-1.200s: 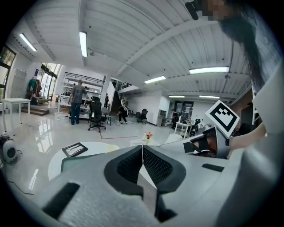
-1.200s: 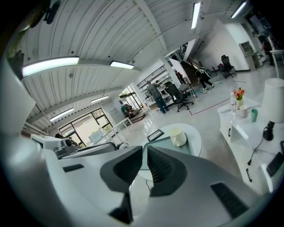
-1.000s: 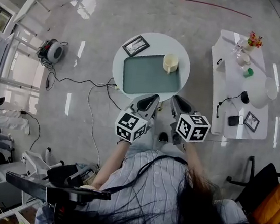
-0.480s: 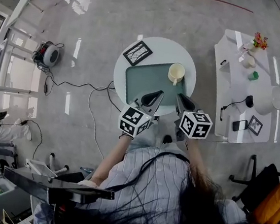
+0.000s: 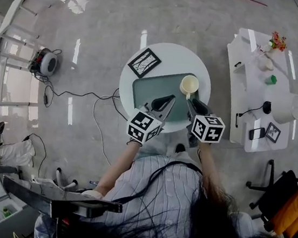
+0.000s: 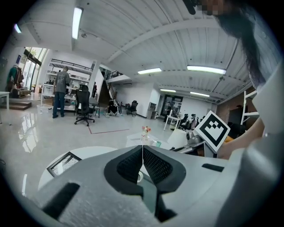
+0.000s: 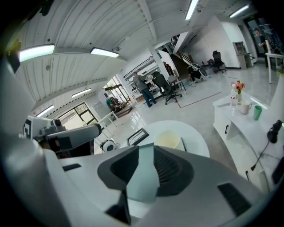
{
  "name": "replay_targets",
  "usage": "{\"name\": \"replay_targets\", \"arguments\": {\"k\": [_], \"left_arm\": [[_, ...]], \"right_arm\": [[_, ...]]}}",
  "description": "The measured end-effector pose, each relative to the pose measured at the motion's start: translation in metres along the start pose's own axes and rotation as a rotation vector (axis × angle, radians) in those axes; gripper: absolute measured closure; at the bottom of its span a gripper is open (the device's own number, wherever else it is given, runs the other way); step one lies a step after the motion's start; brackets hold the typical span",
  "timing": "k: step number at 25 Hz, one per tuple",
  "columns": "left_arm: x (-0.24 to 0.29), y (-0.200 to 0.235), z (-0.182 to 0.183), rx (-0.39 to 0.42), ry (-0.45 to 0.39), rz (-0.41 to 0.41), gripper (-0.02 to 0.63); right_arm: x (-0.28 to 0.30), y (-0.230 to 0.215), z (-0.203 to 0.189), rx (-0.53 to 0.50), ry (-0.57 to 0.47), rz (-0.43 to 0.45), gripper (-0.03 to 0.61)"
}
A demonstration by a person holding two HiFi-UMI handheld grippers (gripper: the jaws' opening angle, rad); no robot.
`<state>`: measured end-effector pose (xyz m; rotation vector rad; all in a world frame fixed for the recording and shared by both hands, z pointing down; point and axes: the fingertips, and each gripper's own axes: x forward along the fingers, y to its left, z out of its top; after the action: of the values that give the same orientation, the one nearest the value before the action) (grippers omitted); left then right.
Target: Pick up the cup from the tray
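Note:
A cream cup [image 5: 189, 85] stands upright at the far right corner of the grey-green tray [image 5: 153, 89] on a round white table [image 5: 171, 53]. My right gripper [image 5: 192, 103] reaches over the tray's near right edge, just short of the cup [image 7: 168, 139], which lies straight ahead of its jaws. The right gripper [image 7: 146, 148] has just been opening. A narrow gap shows between its pads, with nothing in it. My left gripper [image 5: 168, 98] hovers over the tray's near middle. In the left gripper view, the left gripper [image 6: 142, 149] is shut, tips touching, and empty.
A framed picture [image 5: 144, 62] lies on the table left of the tray. A long white side table [image 5: 249, 102] with flowers, a phone and small items stands to the right. Cables [image 5: 87, 88] trail on the floor at left. An orange chair [image 5: 289, 210] is at lower right.
Both grippers have moved forward from short of the table to over the tray's near edge. The cup stays where it was on the tray.

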<state>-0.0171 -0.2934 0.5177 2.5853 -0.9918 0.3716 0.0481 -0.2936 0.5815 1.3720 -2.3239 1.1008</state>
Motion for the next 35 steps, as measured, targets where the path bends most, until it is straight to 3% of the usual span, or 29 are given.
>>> {"name": "replay_targets", "arguments": {"k": [3,8,16,35], "left_arm": [[0.005,0.008,-0.002,-0.004,0.011,-0.012,0.600],[0.012,0.021,-0.003,-0.007,0.030,-0.031,0.600],[0.026,0.037,-0.003,-0.014,0.052,-0.061,0.600],[0.033,0.064,-0.022,-0.040,0.121,-0.064,0.600]], "right_arm": [[0.013,-0.004,-0.004,-0.005,0.024,-0.013,0.472],[0.033,-0.015,-0.012,-0.050,0.056,-0.067,0.302],[0.063,-0.042,-0.029,-0.081,0.104,-0.161,0.199],[0.123,-0.092,-0.055,-0.105,0.179,-0.291,0.167]]}}
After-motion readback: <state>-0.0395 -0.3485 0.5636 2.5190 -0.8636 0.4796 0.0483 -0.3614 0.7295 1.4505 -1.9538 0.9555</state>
